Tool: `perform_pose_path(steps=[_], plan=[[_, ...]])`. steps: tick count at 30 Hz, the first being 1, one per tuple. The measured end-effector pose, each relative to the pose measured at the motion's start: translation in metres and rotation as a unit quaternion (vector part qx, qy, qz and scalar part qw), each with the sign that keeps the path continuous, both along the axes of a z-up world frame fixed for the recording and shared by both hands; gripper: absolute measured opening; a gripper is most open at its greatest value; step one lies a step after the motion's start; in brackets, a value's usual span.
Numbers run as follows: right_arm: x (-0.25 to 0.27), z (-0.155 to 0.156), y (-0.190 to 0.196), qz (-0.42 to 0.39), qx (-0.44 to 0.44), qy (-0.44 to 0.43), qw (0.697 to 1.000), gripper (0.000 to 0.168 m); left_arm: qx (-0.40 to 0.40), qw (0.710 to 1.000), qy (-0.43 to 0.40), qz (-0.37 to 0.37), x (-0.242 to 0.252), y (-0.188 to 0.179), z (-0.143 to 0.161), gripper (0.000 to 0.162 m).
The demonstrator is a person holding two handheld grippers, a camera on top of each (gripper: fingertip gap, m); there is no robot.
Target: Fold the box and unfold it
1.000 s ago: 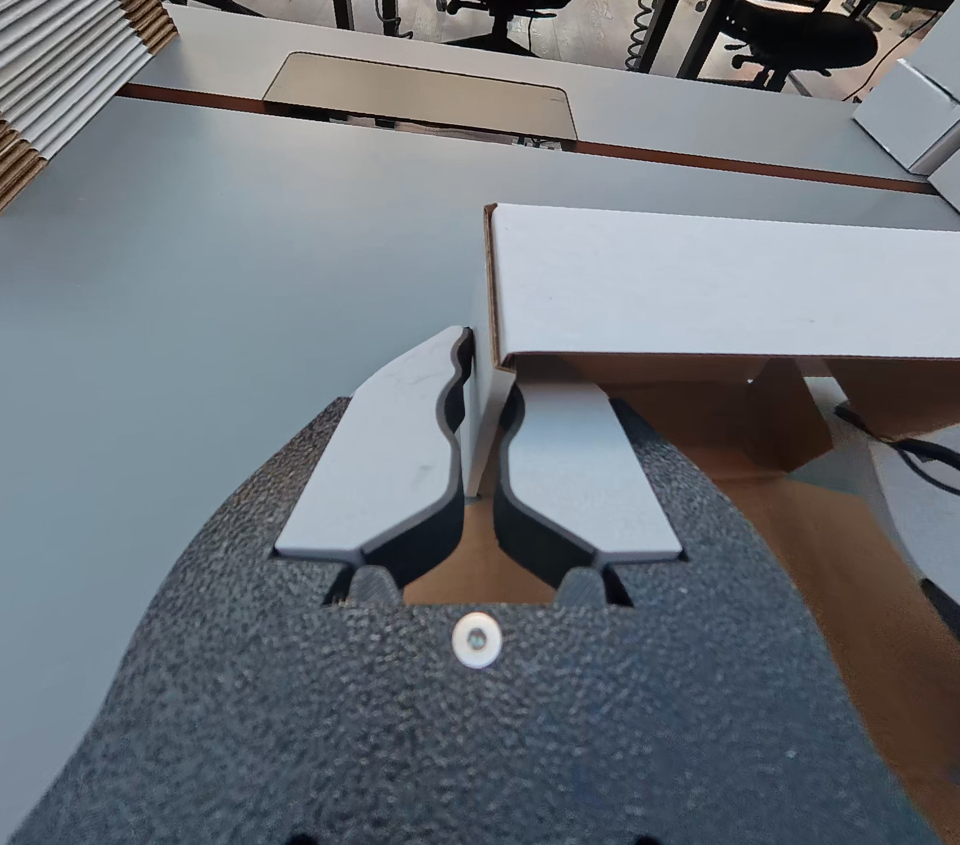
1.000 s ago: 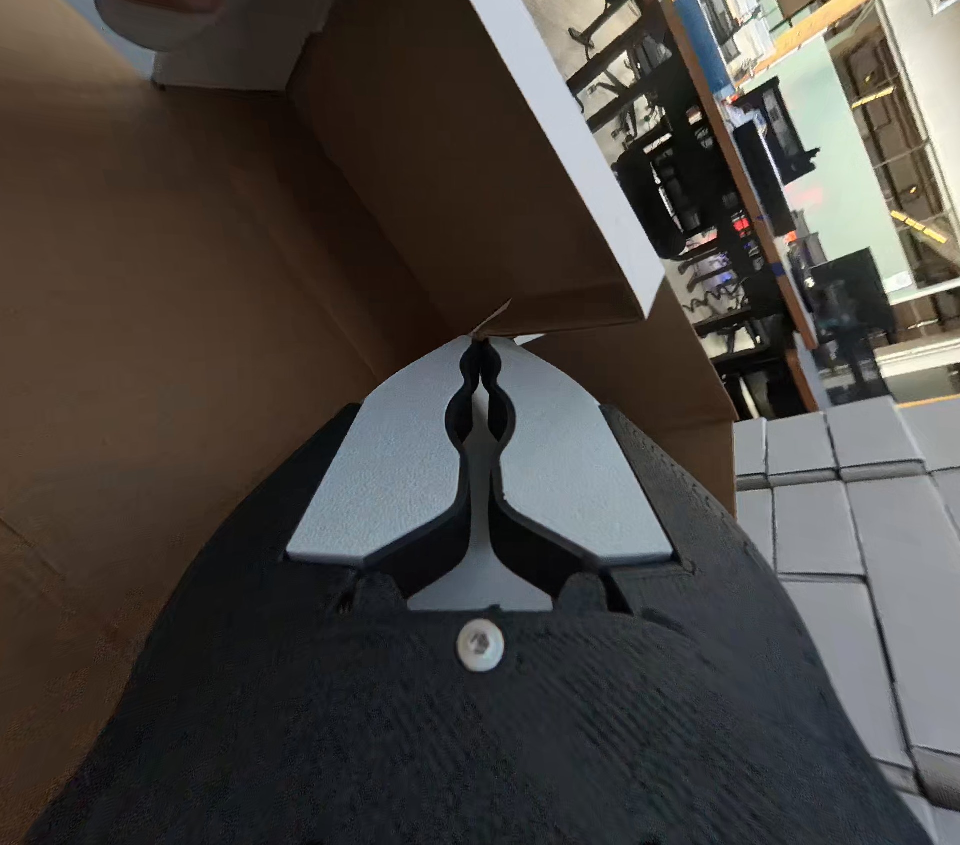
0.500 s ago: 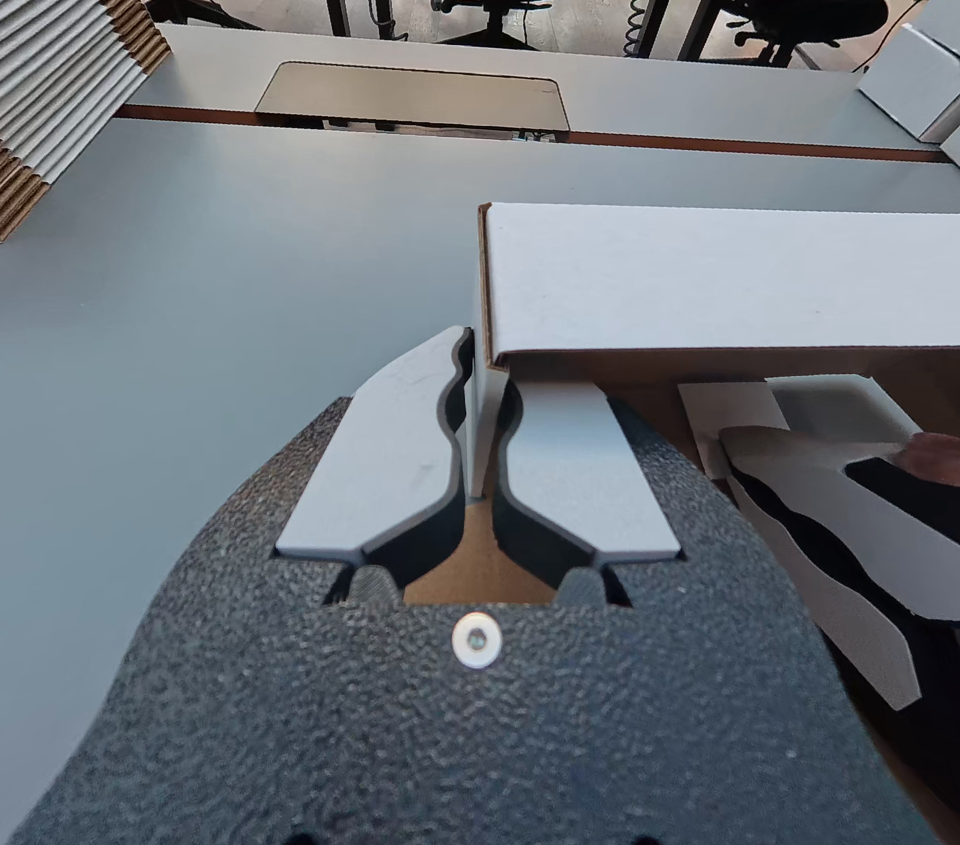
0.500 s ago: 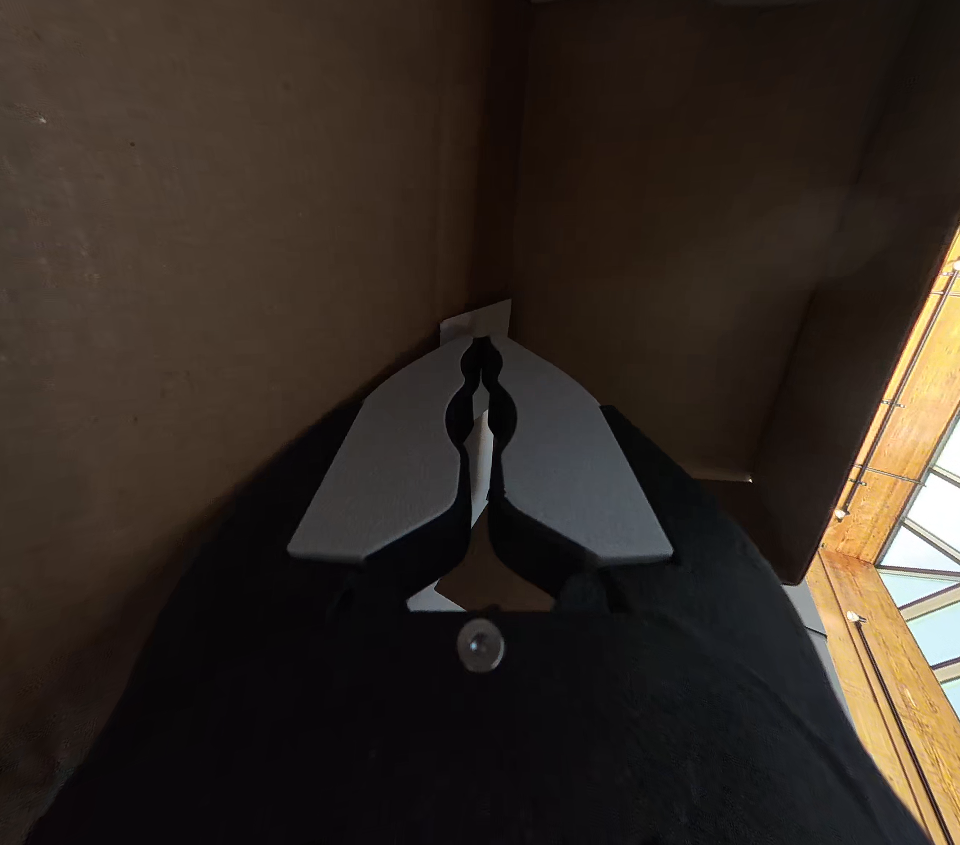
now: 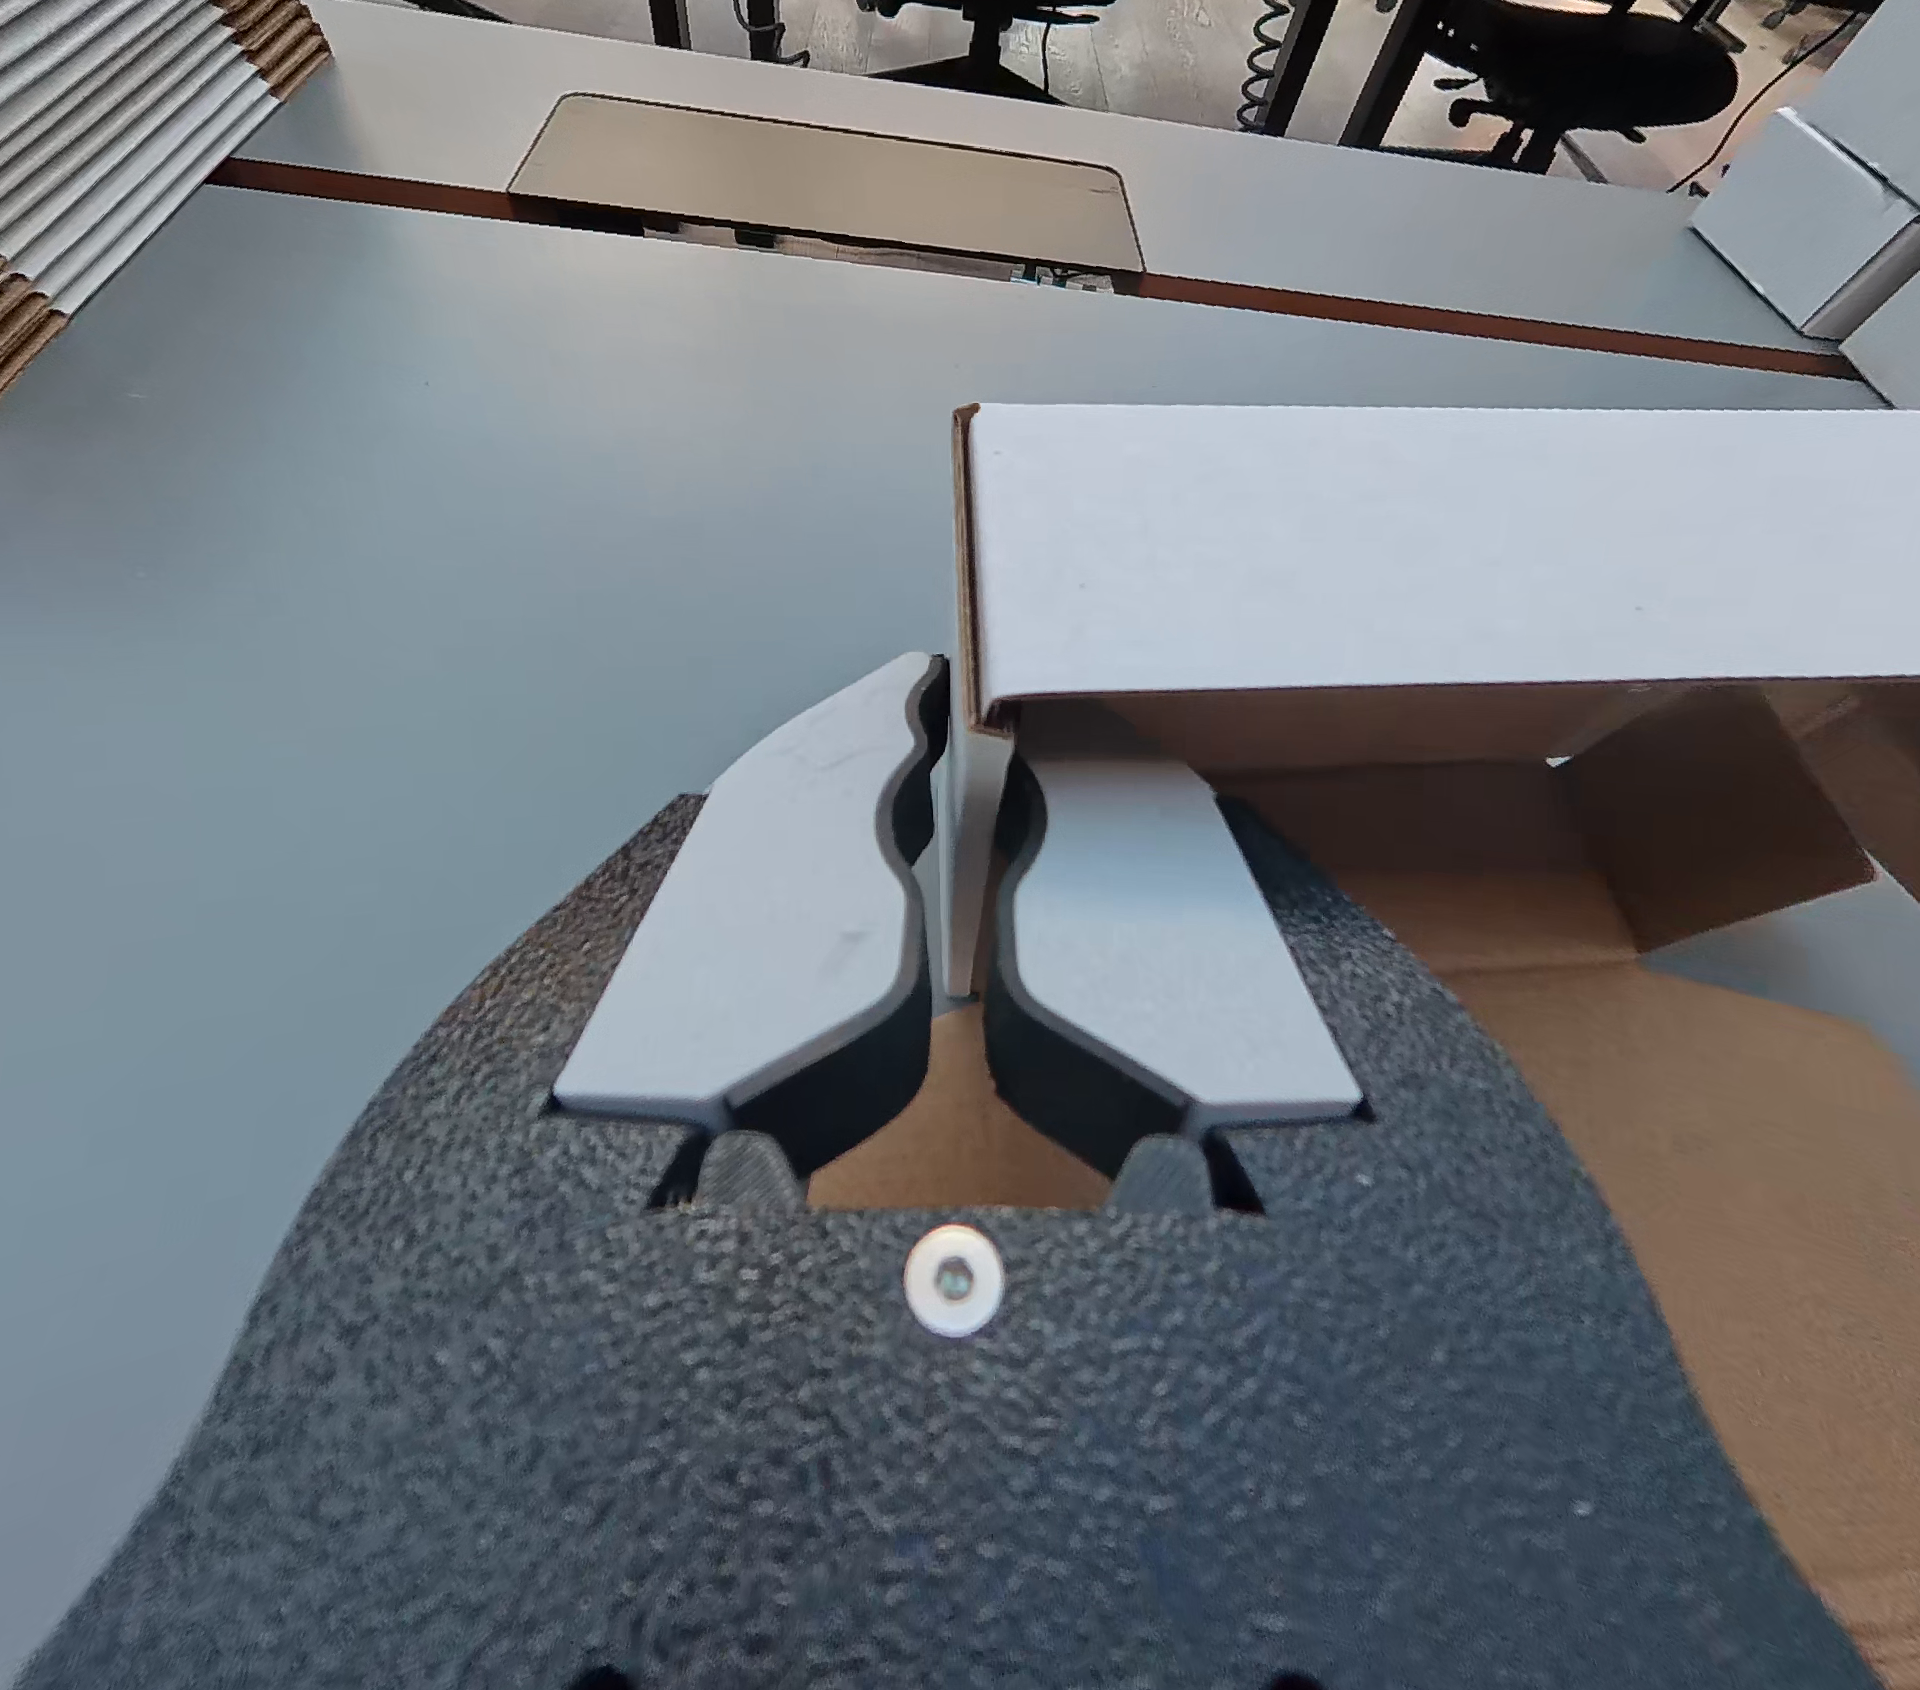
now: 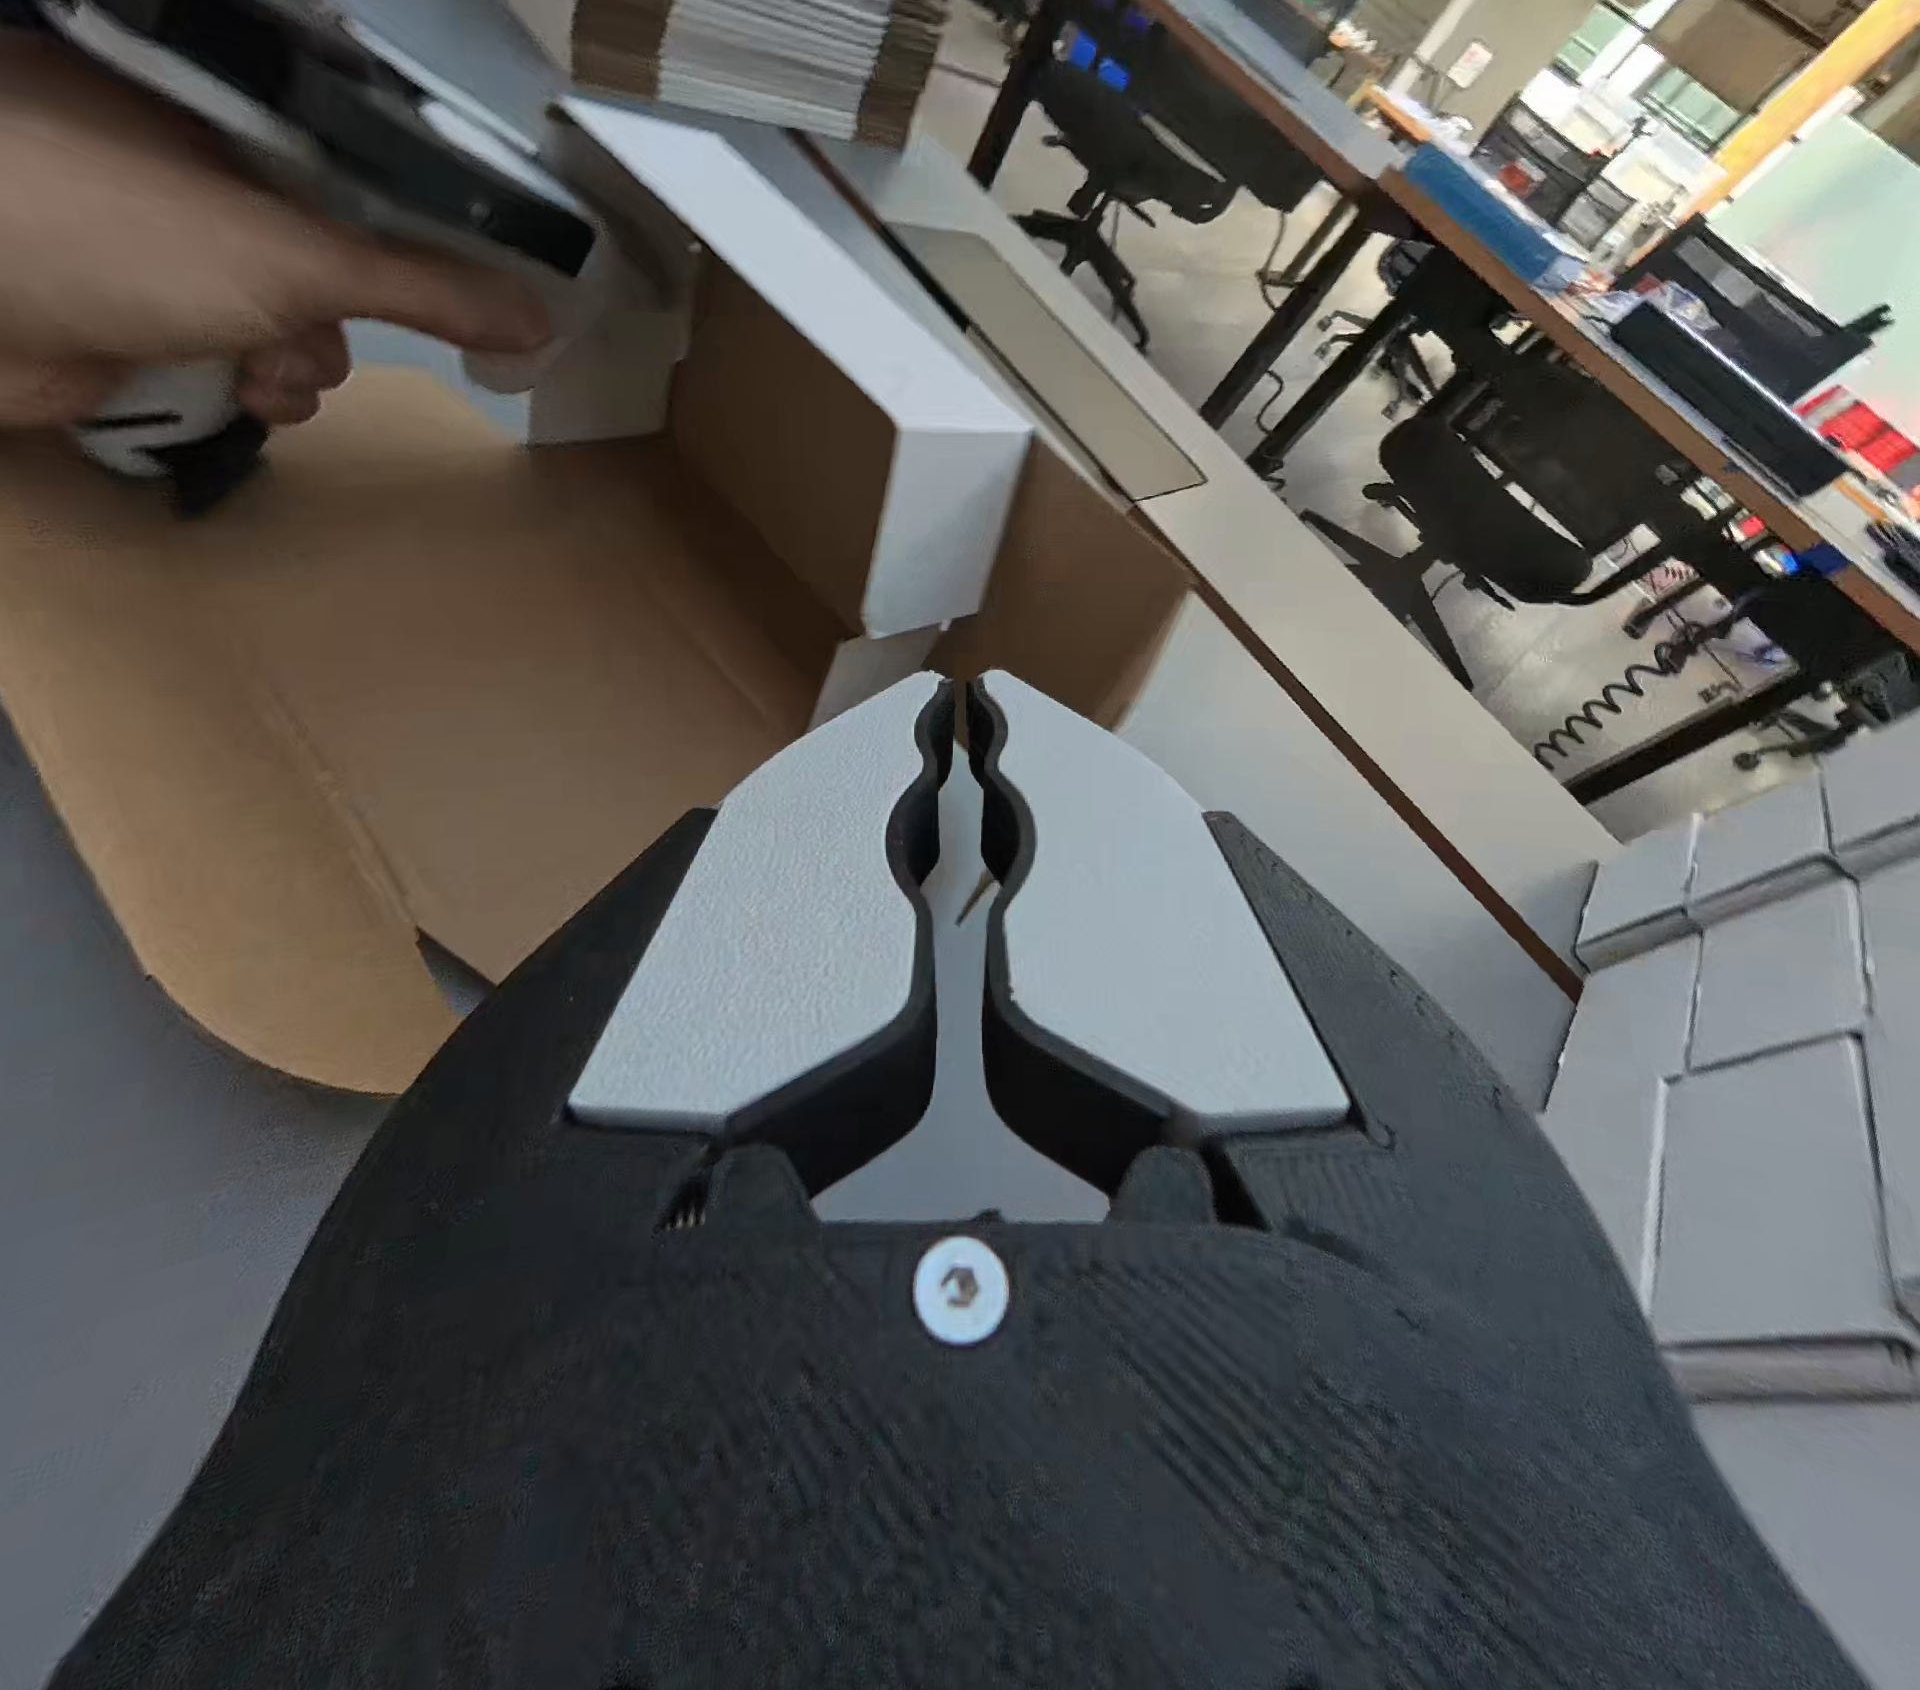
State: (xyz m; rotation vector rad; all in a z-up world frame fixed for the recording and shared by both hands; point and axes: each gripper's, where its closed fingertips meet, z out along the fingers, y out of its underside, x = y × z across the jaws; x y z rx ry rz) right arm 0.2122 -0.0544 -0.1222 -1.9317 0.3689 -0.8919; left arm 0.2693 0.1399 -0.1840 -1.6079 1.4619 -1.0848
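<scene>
The box (image 5: 1434, 549) is white outside and brown inside and lies open on the grey table (image 5: 416, 601). Its back wall is rolled over and stands up. My left gripper (image 5: 971, 705) is shut on the box's upright white left side flap (image 5: 966, 861). In the right wrist view the box (image 6: 935, 487) lies ahead to the left, with a brown end flap (image 6: 1070, 601) raised. My right gripper (image 6: 958, 684) is shut with nothing held, its tips just below that flap's lower edge. A blurred hand (image 6: 208, 310) holds the left gripper at the box's far end.
A stack of flat cardboard sheets (image 5: 114, 30) stands at the table's far left and also shows in the right wrist view (image 6: 748, 9). Folded white boxes (image 6: 1766, 1017) sit to the right, also in the left wrist view (image 5: 1808, 227). A cable hatch (image 5: 821, 186) and office chairs lie beyond.
My right gripper has pulled back out of the box's inside to its right end and has left the left wrist view. My left gripper still holds the side flap.
</scene>
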Motion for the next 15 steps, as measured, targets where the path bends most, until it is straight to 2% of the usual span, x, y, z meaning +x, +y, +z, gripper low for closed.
perform_pose_path(steps=[2,5,6,10,13,15], plan=[[0.021,0.019,-0.041,-0.077,0.086,0.003,0.993,0.001,-0.007,1.0,-0.001,-0.003,0.0,0.0,0.0,0.006],[0.052,0.003,-0.072,-0.131,0.1,0.046,0.985,0.016,-0.014,1.0,-0.001,-0.019,0.0,-0.004,0.0,0.006],[0.06,-0.002,-0.071,-0.131,0.11,0.065,0.983,0.022,-0.014,1.0,-0.001,-0.022,-0.001,-0.004,0.0,0.006],[0.084,-0.009,-0.056,-0.093,0.167,0.101,0.976,0.024,-0.007,1.0,0.0,-0.026,-0.001,-0.006,0.0,0.006],[0.095,-0.014,-0.045,-0.067,0.172,0.126,0.975,0.036,-0.001,1.0,0.0,-0.03,-0.001,-0.007,0.0,0.006],[0.095,-0.017,-0.037,-0.039,0.156,0.132,0.978,0.036,0.0,1.0,0.0,-0.031,-0.001,-0.008,0.0,0.006]])
